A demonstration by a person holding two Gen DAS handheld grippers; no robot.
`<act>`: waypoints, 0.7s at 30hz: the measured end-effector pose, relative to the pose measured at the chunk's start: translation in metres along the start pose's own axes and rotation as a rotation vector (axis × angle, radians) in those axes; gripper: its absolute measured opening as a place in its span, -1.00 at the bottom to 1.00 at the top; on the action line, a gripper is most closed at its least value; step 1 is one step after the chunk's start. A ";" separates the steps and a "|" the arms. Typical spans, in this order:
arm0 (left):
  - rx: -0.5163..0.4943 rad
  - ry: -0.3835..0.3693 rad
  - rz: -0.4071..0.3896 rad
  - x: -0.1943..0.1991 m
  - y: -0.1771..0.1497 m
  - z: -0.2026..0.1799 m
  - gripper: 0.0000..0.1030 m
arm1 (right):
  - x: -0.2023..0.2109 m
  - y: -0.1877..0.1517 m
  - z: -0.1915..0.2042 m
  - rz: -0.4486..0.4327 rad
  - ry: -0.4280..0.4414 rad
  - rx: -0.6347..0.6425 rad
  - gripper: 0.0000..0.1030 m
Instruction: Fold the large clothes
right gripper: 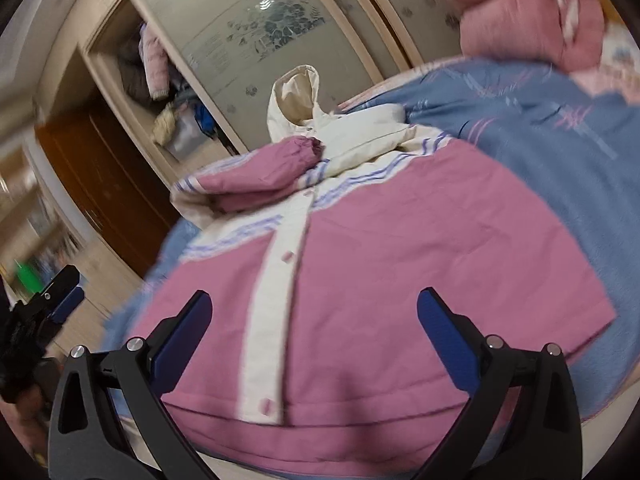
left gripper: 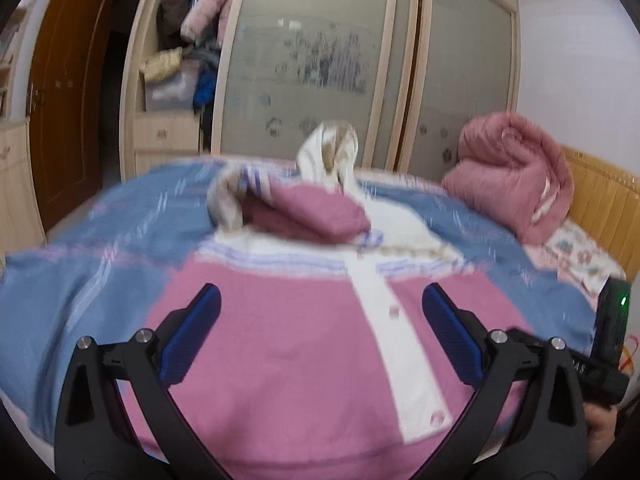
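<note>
A pink and cream hooded jacket (left gripper: 288, 344) lies front up on the bed, with a cream button placket down its middle. One pink sleeve (left gripper: 316, 212) is folded across the chest, and the cream hood (left gripper: 332, 148) stands up at the far end. The jacket also shows in the right wrist view (right gripper: 400, 280), with the sleeve (right gripper: 260, 176) and the hood (right gripper: 296, 96). My left gripper (left gripper: 320, 336) is open and empty above the jacket's lower half. My right gripper (right gripper: 316, 340) is open and empty above the hem. The left gripper's body shows at the left edge of the right wrist view (right gripper: 44, 312).
A blue patterned bedspread (left gripper: 80, 272) covers the bed. A rolled pink quilt (left gripper: 516, 176) sits at the far right by the wooden headboard (left gripper: 604, 208). A wardrobe with frosted sliding doors (left gripper: 312, 60) stands behind the bed. A brown door (left gripper: 68, 100) is at the left.
</note>
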State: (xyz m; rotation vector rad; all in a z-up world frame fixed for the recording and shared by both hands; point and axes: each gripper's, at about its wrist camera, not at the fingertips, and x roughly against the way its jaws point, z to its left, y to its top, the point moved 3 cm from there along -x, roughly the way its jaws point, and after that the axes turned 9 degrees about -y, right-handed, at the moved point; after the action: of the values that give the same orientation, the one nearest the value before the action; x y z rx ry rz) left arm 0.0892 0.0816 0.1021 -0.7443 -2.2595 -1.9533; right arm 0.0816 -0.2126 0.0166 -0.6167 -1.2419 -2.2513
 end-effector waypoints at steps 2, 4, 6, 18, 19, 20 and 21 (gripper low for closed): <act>-0.012 0.001 -0.024 -0.004 0.022 0.001 0.96 | -0.003 0.015 0.004 0.015 0.040 -0.045 0.97; -0.011 0.001 -0.052 -0.009 0.032 0.005 0.96 | -0.011 0.032 0.011 0.041 0.078 -0.093 0.89; 0.029 -0.015 -0.068 -0.014 0.023 0.016 0.96 | -0.030 0.051 0.020 0.095 0.139 -0.160 0.75; 0.108 -0.030 -0.087 -0.036 0.004 0.045 0.96 | -0.197 0.135 0.052 0.251 0.157 -0.368 0.08; 0.108 -0.029 -0.092 -0.037 0.004 0.046 0.96 | -0.210 0.137 0.052 0.262 0.147 -0.378 0.07; 0.106 -0.022 -0.096 -0.039 0.005 0.048 0.96 | -0.224 0.139 0.053 0.270 0.136 -0.384 0.06; 0.102 -0.021 -0.100 -0.040 0.005 0.049 0.96 | -0.235 0.140 0.052 0.268 0.124 -0.385 0.05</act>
State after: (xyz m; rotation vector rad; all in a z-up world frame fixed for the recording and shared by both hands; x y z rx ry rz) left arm 0.1392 0.1154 0.0835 -0.6564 -2.4326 -1.8619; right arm 0.3577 -0.1860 -0.0086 -0.7208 -0.6248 -2.2691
